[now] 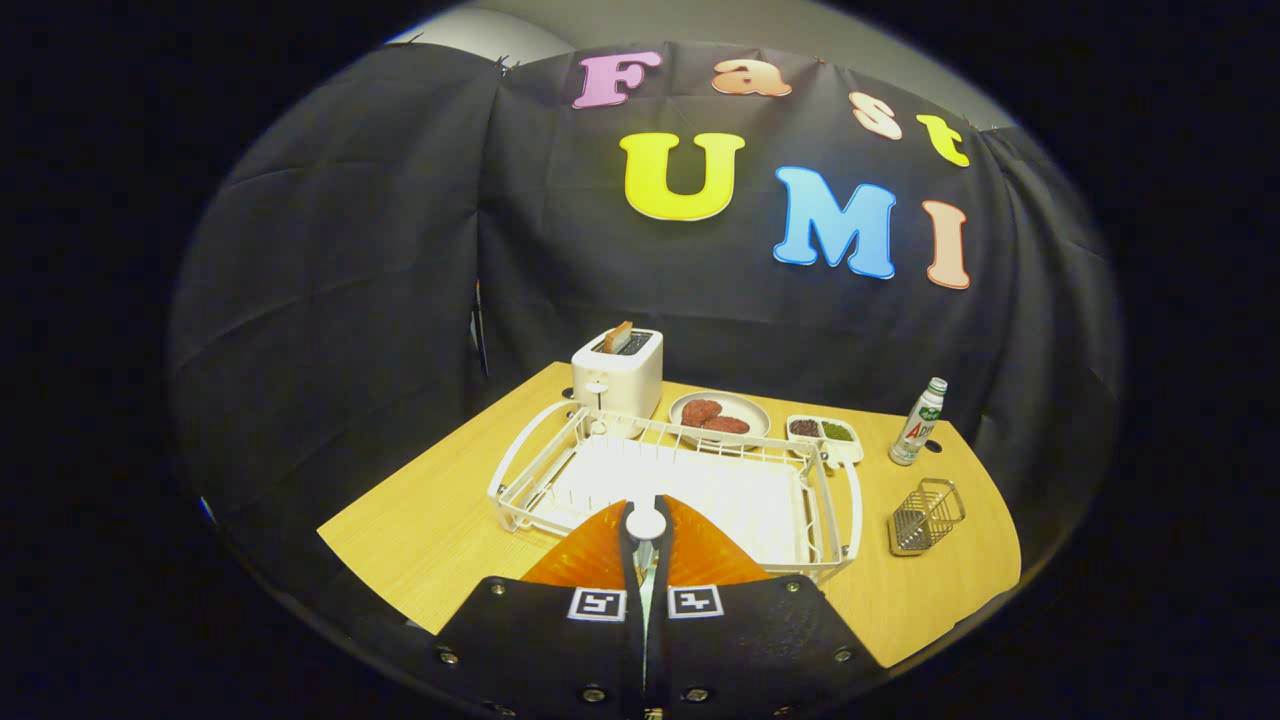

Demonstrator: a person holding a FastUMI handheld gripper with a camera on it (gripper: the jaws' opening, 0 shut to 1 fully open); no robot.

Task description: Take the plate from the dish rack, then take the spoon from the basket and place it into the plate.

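Gripper [646, 530] right up front, its two fingers drawn almost together, with only a thin pale sliver between them that ends in a rounded white edge at the tips. I take that for the plate [646, 522], pinched edge-on with its flat running straight ahead along the fingers.

Just beyond the tips sits the white dish rack [520, 470] on the wooden table [430, 540], and its slots look bare, so the first half of the job seems done.

Now the part that matters: the wire basket [927, 517] stands off to the right of the fingers, apart from the rack's right end and no further back than the rack itself. Whether the spoon is in there I can't make out, the mesh is too small. So once the plate is set down flat, the next reach swings right, not forward.

Further back there's a toaster [617, 375], a dish of meat [718, 415], a small tray [822, 432] and a bottle [919, 422].
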